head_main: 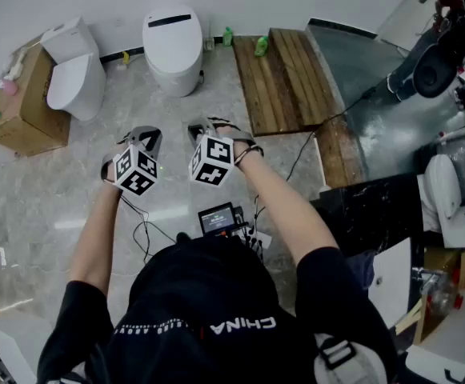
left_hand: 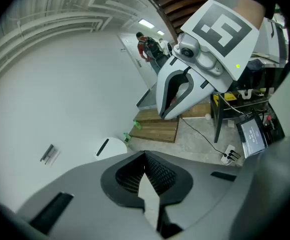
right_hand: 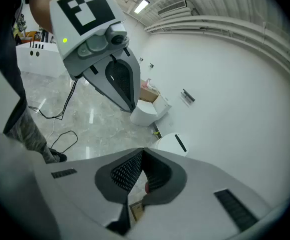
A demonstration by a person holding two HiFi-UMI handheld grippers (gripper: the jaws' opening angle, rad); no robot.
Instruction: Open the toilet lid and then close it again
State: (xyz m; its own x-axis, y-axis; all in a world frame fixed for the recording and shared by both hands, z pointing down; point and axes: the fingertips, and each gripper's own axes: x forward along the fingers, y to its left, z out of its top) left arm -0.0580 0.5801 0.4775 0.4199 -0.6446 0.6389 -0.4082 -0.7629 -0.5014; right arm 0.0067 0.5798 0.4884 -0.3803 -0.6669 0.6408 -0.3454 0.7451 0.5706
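The white toilet (head_main: pixel 172 45) stands against the back wall with its lid down; it also shows small in the left gripper view (left_hand: pixel 110 147) and the right gripper view (right_hand: pixel 171 143). Both grippers hang side by side in the air, well short of the toilet and angled down toward the floor. My left gripper (head_main: pixel 147 138) (left_hand: pixel 145 157) is shut with nothing between its jaws. Just to its right, my right gripper (head_main: pixel 201 130) (right_hand: pixel 144 154) is shut and empty too. Each gripper shows in the other's view, the right one (left_hand: pixel 182 86) and the left one (right_hand: pixel 112 76).
A second white toilet (head_main: pixel 75 74) and a cardboard box (head_main: pixel 18 106) stand at the back left. A wooden platform (head_main: pixel 284 78) with green bottles (head_main: pixel 261 46) lies at the back right. Cables (head_main: pixel 144 230) and a small screen (head_main: pixel 218 218) are near the person's feet.
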